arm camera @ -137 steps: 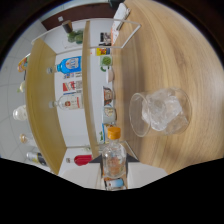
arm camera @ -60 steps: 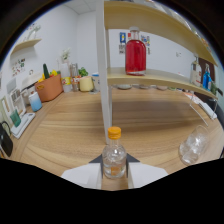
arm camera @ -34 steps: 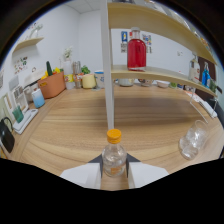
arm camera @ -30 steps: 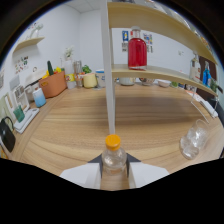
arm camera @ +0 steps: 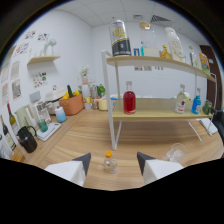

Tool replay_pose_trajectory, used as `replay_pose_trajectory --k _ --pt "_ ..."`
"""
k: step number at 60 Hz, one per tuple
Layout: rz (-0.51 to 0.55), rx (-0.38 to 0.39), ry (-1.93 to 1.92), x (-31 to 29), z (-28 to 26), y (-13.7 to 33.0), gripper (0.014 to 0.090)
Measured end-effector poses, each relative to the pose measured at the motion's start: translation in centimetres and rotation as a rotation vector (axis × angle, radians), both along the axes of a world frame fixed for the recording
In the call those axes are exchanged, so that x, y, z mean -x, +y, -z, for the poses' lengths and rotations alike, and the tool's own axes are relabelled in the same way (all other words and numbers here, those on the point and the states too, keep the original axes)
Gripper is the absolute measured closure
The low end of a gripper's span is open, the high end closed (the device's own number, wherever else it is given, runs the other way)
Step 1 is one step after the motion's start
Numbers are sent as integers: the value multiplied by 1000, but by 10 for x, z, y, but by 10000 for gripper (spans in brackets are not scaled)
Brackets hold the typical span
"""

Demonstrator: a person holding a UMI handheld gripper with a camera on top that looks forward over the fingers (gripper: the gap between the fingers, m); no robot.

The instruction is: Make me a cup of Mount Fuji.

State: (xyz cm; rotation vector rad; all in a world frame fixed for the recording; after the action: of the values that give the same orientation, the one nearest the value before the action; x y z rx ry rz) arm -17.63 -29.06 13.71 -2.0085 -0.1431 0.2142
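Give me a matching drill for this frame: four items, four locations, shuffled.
Items:
1. orange-capped bottle
2. red-liquid bottle
3. black-label bottle
4. clear glass

Places:
A. top shelf
B. lower shelf
C. on the counter between the open tool fingers, gaps either side
D. on the counter beside the white rack, off to the side of the tool

Pairs: 1-C, 2-B, 3-A, 4-D
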Motion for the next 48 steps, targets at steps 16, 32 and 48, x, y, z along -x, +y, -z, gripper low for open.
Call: replay_pose_trajectory --k 16,32,48 --pt "91 -32 -36 -118 -10 -25 182" --pt "178 -83 -56 -225 -42 31 189" --pt "204 -172 -68 -282 -76 125 196"
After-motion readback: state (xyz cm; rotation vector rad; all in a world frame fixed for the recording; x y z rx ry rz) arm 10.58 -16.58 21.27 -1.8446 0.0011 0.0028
